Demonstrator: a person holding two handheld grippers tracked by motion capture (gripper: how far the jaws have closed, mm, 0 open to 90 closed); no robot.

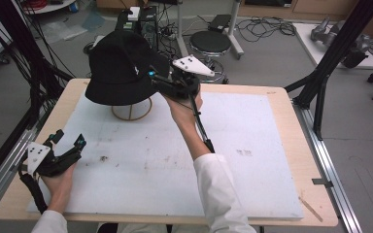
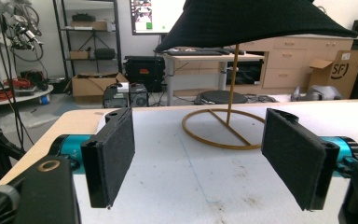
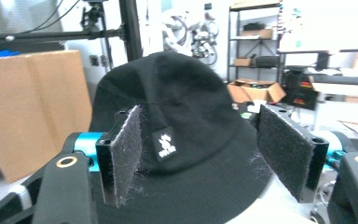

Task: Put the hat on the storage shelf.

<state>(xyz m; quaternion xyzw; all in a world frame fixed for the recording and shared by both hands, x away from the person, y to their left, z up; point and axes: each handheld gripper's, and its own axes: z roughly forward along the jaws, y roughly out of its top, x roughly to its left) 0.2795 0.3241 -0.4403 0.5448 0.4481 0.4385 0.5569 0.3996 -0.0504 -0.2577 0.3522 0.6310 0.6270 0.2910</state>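
The right gripper [image 1: 167,81], jaws spread, is reaching for the black hat [image 1: 121,68] on its stand [image 1: 132,110]; next, probably pinching the brim; the left gripper [image 1: 68,145] is resting spread, near left

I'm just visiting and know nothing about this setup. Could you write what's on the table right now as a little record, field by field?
Main item: black fabric bucket hat with a small white label
Hat support: thin golden wire stand with a ring base, hat resting on top
Surface: white foam board on a light wooden table
Left hand-held gripper: open, low near the table's left edge, apart from the hat
Right hand-held gripper: open, raised at the hat's brim, jaws either side of it, not yet closed
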